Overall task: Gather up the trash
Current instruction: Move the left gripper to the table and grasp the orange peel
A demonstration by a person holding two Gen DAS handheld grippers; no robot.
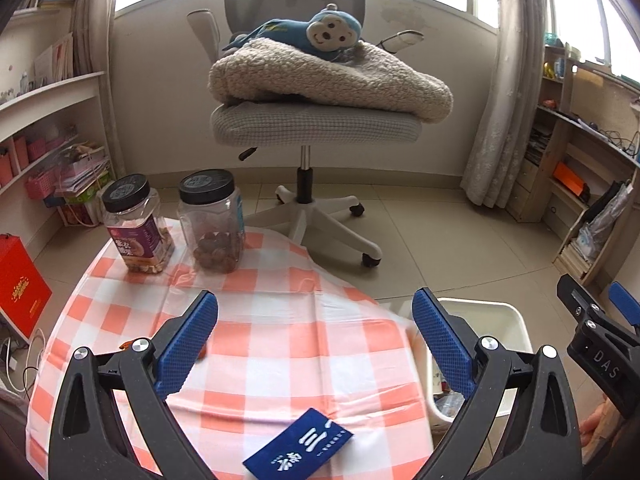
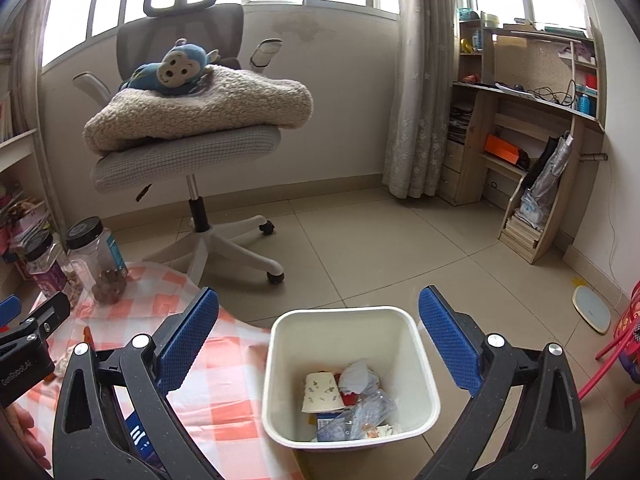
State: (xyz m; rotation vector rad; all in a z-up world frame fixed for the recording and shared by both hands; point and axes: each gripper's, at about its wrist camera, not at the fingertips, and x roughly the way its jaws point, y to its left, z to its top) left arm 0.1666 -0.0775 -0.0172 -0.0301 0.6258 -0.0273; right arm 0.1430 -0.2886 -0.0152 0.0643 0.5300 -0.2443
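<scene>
A grey mesh office chair [image 1: 308, 120] stands on the tiled floor beyond the table, its seat piled with a cream fleece blanket [image 1: 332, 76] and a blue plush monkey [image 1: 320, 32] on top. Wooden shelving [image 2: 532, 152] lines the right wall beside a pale curtain [image 2: 420, 100].

The table wears an orange-and-white checked cloth [image 1: 280, 340], wrinkled where it drapes over the edge. At its far left corner two clear plastic jars with black screw lids stand just beside each other: a purple-labelled jar of nuts [image 1: 136, 228] and a blue-labelled jar [image 1: 214, 224] with round brown pieces in the bottom. A dark blue packet [image 1: 298, 454] with white characters lies flat on the cloth at the near edge, between the left gripper's arms.

The left gripper [image 1: 316, 340] hangs over the cloth, angled downward, its jaws spread wide with nothing between the ribbed blue pads [image 1: 188, 344].

The right gripper [image 2: 320, 340] tilts down over the white plastic waste bin [image 2: 404, 320], which sits on the floor against the table's right side. Its jaws are likewise wide apart and empty. In the bin lie a patterned paper cup [image 2: 322, 392] on its side, crumpled white paper [image 2: 360, 376] and clear plastic wrapping [image 2: 360, 416].
</scene>
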